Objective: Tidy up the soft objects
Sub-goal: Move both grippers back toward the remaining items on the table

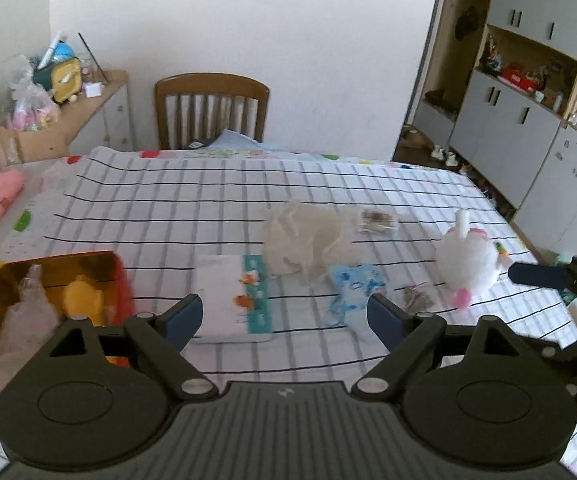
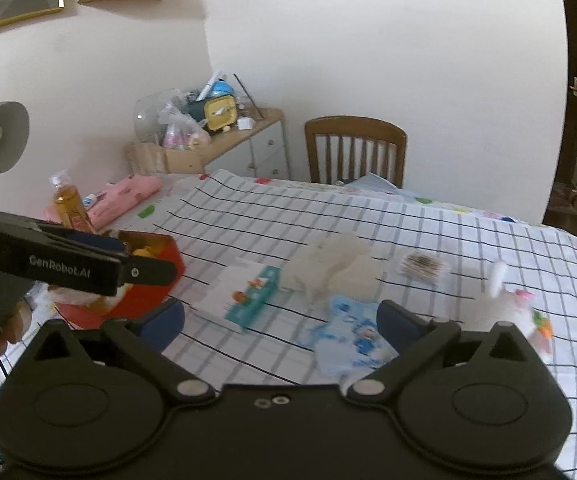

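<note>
Soft things lie on the checked tablecloth (image 1: 168,208): a white cloth with a teal fish border (image 1: 236,296) (image 2: 244,294), a beige crumpled cloth (image 1: 308,240) (image 2: 334,266), a blue patterned cloth (image 1: 354,288) (image 2: 348,336), and a white plush toy with pink parts (image 1: 468,260) (image 2: 508,308). A red box (image 1: 56,280) (image 2: 156,272) at the left holds a yellow soft item and a pale one. My left gripper (image 1: 284,316) is open and empty above the white cloth. My right gripper (image 2: 280,324) is open and empty above the blue cloth.
A small brown patterned pad (image 1: 378,220) (image 2: 424,266) lies behind the cloths. A pink folded cloth (image 2: 124,198) and an amber bottle (image 2: 68,204) stand at the left. A wooden chair (image 1: 212,110) is at the far edge; cabinets (image 1: 528,120) stand at the right.
</note>
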